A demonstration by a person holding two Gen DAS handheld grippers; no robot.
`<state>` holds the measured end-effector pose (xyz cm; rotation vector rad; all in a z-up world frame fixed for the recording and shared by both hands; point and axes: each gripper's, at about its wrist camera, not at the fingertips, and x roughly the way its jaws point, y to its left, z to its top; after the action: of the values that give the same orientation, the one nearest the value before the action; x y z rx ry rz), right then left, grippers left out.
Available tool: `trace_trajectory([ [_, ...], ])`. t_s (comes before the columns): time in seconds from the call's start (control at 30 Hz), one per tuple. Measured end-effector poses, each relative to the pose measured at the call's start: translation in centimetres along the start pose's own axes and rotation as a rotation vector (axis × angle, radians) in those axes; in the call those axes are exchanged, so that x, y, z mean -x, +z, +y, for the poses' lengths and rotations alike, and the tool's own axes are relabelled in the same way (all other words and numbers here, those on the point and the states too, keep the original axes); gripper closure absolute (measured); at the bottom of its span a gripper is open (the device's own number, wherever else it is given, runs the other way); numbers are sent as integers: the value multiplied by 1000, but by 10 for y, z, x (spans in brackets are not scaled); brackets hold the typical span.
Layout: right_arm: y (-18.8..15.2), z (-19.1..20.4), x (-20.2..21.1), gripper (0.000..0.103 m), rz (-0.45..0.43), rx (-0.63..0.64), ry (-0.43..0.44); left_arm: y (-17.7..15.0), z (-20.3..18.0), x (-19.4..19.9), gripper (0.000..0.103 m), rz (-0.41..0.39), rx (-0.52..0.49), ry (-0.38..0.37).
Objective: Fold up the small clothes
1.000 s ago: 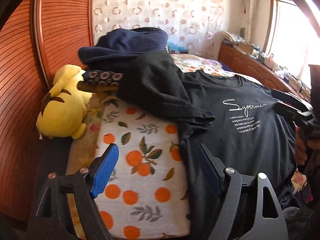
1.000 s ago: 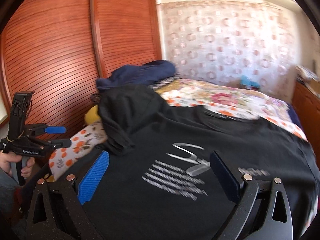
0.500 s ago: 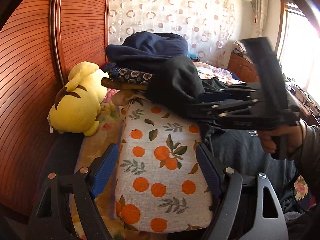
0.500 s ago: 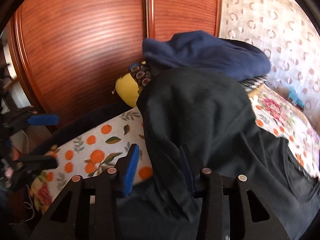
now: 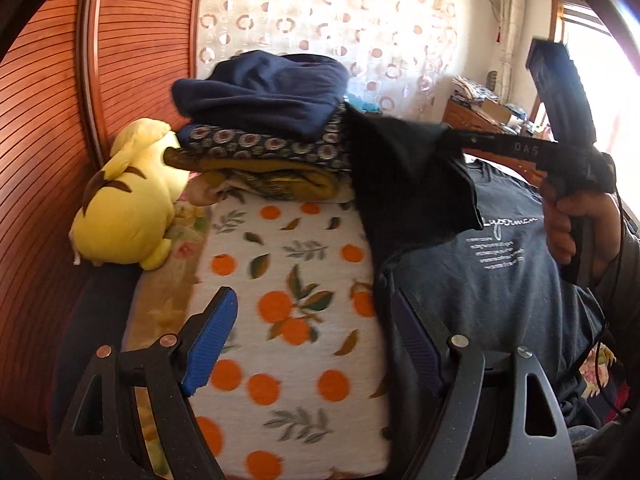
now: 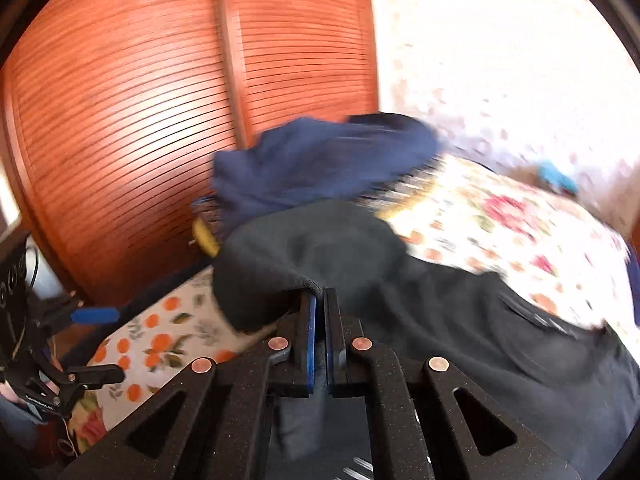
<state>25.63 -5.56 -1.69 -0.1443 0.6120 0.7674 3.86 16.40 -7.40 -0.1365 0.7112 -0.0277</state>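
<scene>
- The black T-shirt (image 5: 508, 280) lies spread on the bed, chest print facing up, toward three o'clock in the left wrist view.
- Its sleeve (image 5: 408, 168) is lifted off the bed and drawn out to a point toward two o'clock.
- The right gripper (image 6: 319, 304) has its blue pads (image 6: 310, 336) pressed nearly together, pinching a fold of that black sleeve (image 6: 304, 256) at its hem.
- Seen from the left wrist view, the right gripper (image 5: 464, 138) reaches in from three o'clock, the right hand (image 5: 576, 224) wrapped around its handle.
- The left gripper (image 5: 312, 340) hangs over the orange-print blanket (image 5: 288, 280) with its fingers (image 5: 208, 340) spread wide, holding nothing; the right-side finger sits just beside the shirt's edge.
- At eleven o'clock a stack of folded clothes (image 5: 264, 120) sits with a navy piece on top, touching the raised sleeve.
- A yellow plush toy (image 5: 128, 204) rests at nine o'clock against the slatted wooden doors (image 5: 52, 120).
</scene>
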Motion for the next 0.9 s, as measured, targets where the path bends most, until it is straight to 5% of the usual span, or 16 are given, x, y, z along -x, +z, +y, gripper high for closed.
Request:
trace_trajectory([
  [0.17,-29,-56,-4,95,138,-91,-127,7,-20,-12,23,8,-46,-15],
  [0.23,-38,-64,-6,76,165,-68,-193,9,-27,-18,23,21,-58,-20],
  [0.37,-42,-59,-1,60,128,-27,-240,12,-38,-33,23,47,-82,-22],
  [0.63,-45,-7,-4,58,116,70,-58,4,-43,-51,23,104,-100,-1],
  [0.9,-33,-3,-72,61,252,137,-49,0,-41,-54,23,113,-95,2],
])
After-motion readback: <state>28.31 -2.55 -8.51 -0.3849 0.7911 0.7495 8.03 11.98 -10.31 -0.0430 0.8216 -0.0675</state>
